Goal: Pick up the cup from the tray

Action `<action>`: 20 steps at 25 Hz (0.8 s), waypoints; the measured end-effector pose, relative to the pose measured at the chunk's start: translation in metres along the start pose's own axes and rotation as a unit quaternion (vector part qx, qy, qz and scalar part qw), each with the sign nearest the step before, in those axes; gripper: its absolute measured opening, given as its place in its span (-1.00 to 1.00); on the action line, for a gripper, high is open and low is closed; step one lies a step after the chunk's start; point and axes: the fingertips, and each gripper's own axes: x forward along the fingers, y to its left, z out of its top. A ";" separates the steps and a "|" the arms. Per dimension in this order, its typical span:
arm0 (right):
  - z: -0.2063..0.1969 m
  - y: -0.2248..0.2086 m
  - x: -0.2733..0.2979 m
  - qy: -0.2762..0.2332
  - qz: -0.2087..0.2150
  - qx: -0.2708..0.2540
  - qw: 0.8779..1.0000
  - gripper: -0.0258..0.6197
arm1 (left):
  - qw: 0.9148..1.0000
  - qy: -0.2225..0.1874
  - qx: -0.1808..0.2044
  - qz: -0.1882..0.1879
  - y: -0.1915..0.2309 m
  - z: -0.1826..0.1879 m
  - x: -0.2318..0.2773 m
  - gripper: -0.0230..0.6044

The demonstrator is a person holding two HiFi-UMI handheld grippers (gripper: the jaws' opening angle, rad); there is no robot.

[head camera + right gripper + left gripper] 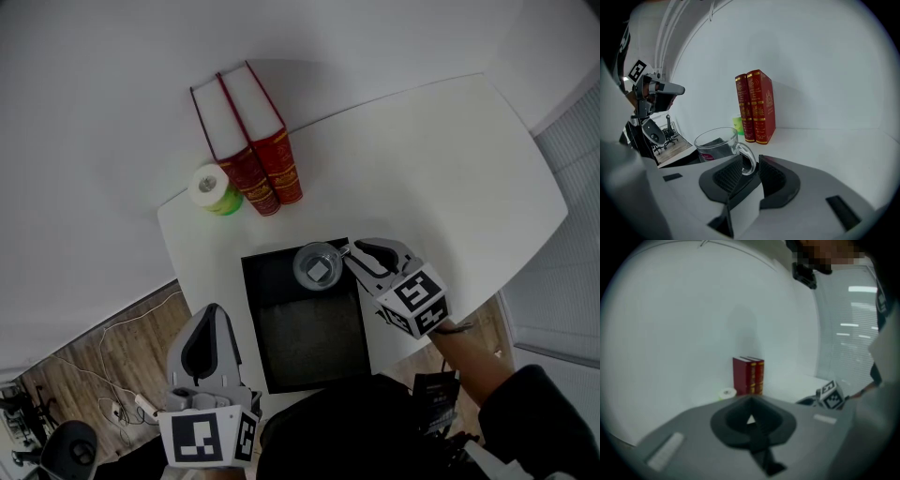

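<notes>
Cup (319, 267): clear glass mug, upright in the far right corner of the black tray (309, 342). It sits just inside the tray's far rim with its handle (749, 161) turned to the right.

Right hand-held gripper (349, 253): comes in from the right, tips at the handle. In the right gripper view its jaws are spread a little, one on each side of the handle loop. A sliver of gap shows at the right pad, so nothing is pinched yet. Cup looks to be resting on the tray.

Left hand-held gripper (211, 314): held low off the tray's near left corner, well apart from the cup. Jaws pressed together, nothing between them.

Step in hand, as I judge it: lining up on the handle, just before the grasp. Next move calls for closing squarely on the loop, then a straight lift. A thin glass handle could let the cup swing or tip if caught off-centre.

Room: the tray rim is low. Two red books (248, 141) and a green-and-white tape roll (213, 187) stand beyond the tray at the far edge of the worktop (431, 169), apart from the cup. To the right the white worktop lies open. Its near edge runs under the right hand-held gripper, so up and rightward looks freest.
</notes>
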 end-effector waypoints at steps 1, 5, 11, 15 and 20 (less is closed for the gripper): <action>0.000 0.000 0.001 0.001 0.000 -0.001 1.000 -0.57 | 1.000 0.000 0.000 0.001 0.000 0.000 0.001 -0.93; -0.002 -0.001 0.005 0.006 0.000 -0.006 1.000 -0.57 | 1.000 0.001 -0.001 0.001 0.001 0.000 0.004 -0.93; -0.001 -0.002 0.013 0.003 0.001 -0.010 1.000 -0.57 | 1.000 0.007 -0.003 -0.002 0.001 -0.003 0.009 -0.93; 0.000 -0.001 0.017 0.001 0.001 -0.012 1.000 -0.57 | 1.000 0.009 0.000 -0.001 0.002 -0.004 0.012 -0.93; 0.002 -0.001 0.019 -0.002 -0.003 -0.017 1.000 -0.68 | 1.000 0.010 0.004 -0.002 0.003 -0.003 0.013 -0.93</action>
